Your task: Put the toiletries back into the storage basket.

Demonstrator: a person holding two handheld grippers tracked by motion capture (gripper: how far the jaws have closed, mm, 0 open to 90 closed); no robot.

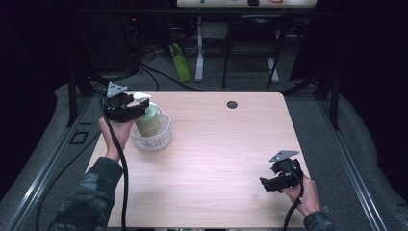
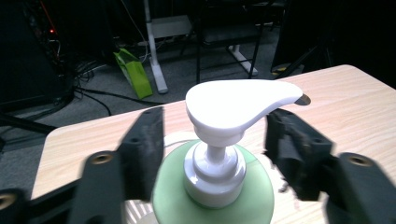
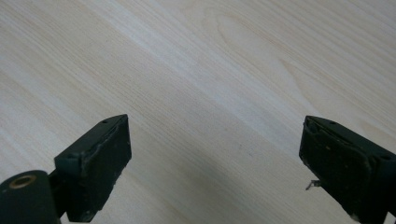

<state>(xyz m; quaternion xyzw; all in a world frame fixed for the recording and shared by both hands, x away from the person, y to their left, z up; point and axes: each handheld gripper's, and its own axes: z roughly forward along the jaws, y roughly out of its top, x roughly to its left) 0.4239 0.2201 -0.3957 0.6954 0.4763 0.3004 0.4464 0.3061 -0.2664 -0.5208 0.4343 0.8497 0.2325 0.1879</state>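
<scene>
Near the far left corner of a pale wooden table (image 1: 216, 144) stands a small white mesh basket (image 1: 154, 138) with an open top. Inside it sits one upright pump bottle (image 1: 149, 120), pale green in the body with a white pump head (image 2: 238, 105) whose spout points toward the table's right side. The basket seems to hold nothing else, though its floor is mostly hidden by the bottle. The left gripper (image 1: 137, 107), held in the person's left hand, hovers at the bottle's top; in the left gripper view its two black jaws stand on either side of the pump neck, partly spread, with a clear gap on each side, so they are not pressing on it. The jaw edges look blurred there. The right gripper (image 1: 267, 184) rests low over the near right part of the table, well apart from the basket, its jaws spread wide with bare wood between them.
</scene>
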